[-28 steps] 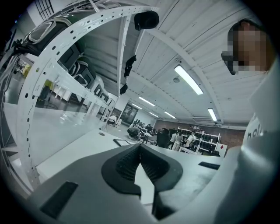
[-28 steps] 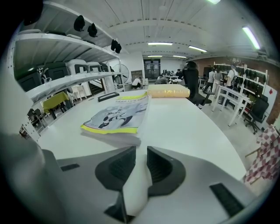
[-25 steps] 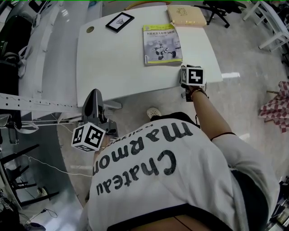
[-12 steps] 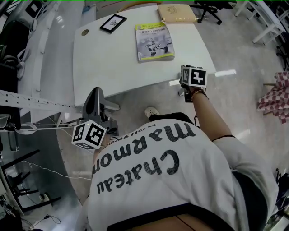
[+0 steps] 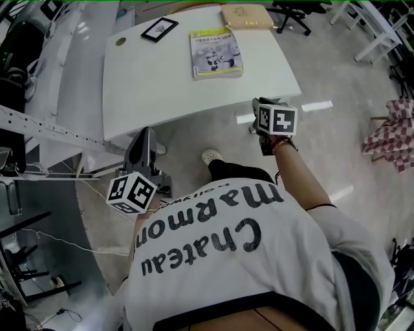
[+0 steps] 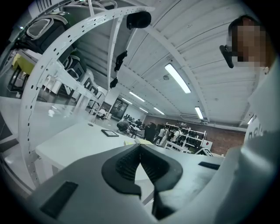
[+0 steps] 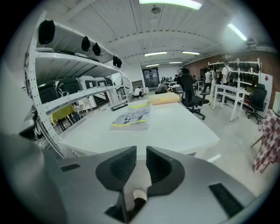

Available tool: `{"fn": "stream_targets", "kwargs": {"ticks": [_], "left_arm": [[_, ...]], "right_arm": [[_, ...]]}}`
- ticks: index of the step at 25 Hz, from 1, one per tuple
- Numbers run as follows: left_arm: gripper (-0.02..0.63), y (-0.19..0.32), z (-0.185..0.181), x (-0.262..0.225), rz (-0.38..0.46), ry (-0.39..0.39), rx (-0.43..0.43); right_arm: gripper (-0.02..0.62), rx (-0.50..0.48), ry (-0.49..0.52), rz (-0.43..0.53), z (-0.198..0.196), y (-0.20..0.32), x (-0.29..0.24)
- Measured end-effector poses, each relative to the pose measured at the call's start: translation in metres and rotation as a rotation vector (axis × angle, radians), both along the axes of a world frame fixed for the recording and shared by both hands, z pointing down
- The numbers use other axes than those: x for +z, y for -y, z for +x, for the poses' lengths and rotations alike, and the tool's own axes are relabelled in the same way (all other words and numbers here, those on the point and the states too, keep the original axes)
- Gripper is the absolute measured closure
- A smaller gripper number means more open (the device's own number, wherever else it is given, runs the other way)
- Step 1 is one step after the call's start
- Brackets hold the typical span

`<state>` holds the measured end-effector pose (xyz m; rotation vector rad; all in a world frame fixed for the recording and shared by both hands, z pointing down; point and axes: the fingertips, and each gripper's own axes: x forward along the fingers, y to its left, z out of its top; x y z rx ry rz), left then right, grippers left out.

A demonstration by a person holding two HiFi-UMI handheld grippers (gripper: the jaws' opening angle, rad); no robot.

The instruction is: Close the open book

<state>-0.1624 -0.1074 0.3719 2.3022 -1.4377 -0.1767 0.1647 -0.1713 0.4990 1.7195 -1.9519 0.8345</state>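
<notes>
A large workshop room with ceiling strip lights and a pale glossy floor [image 5: 336, 71] held a white tabletop [image 5: 162, 84], with white shelving [image 7: 65, 83] beside it. The book [image 5: 215, 53] lay closed and flat on the far part of that tabletop, cover up, with a yellow-green band along its top edge. A black-framed card [image 5: 159, 29] lay to its left. A tan block [image 5: 244, 16] sat at the far edge to its right, apart from the book.

The person stood back from the tabletop, and both grippers were held off its near edge, well apart from the book. The left gripper [image 6: 140, 146] pointed roughly level toward the tabletop, and its jaws were pressed together at the tips with nothing between them. The right gripper [image 7: 141, 153] tilted downward toward the near right corner. Its jaws stood a narrow gap apart and pinched nothing. Through that gap showed the floor and the person's white shoe [image 7: 139, 194]. A red-checked cloth [image 5: 391, 139] hung at the right edge of the head view.
</notes>
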Motion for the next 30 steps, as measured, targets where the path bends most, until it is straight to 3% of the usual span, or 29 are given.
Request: {"fn": "stream_targets", "kwargs": {"ticks": [7,14,21,25,30], "left_arm": [[0.583,-0.023,0.015,0.004,-0.021,-0.008,0.019],[0.583,-0.029,0.035,0.004,-0.033,-0.006,0.019],[0.583,-0.013,0.054,-0.005,-0.014,-0.011,-0.056],[0.583,-0.007,0.077,-0.007,-0.005,-0.023,-0.104],[0.583,-0.009,0.112,-0.006,-0.018,-0.018,-0.122]], "right_arm": [[0.536,-0.18,0.187,0.04,-0.06,-0.032,-0.019],[0.541,-0.312,0.29,0.181,-0.084,-0.035,-0.072],[0.541,-0.308,0.341,0.356,-0.055,-0.004,-0.131],[0.541,-0.296,0.4,0.372,-0.028,0.01,-0.142],[0.541,-0.31,0.389,0.352,0.006,0.016,-0.135]]}}
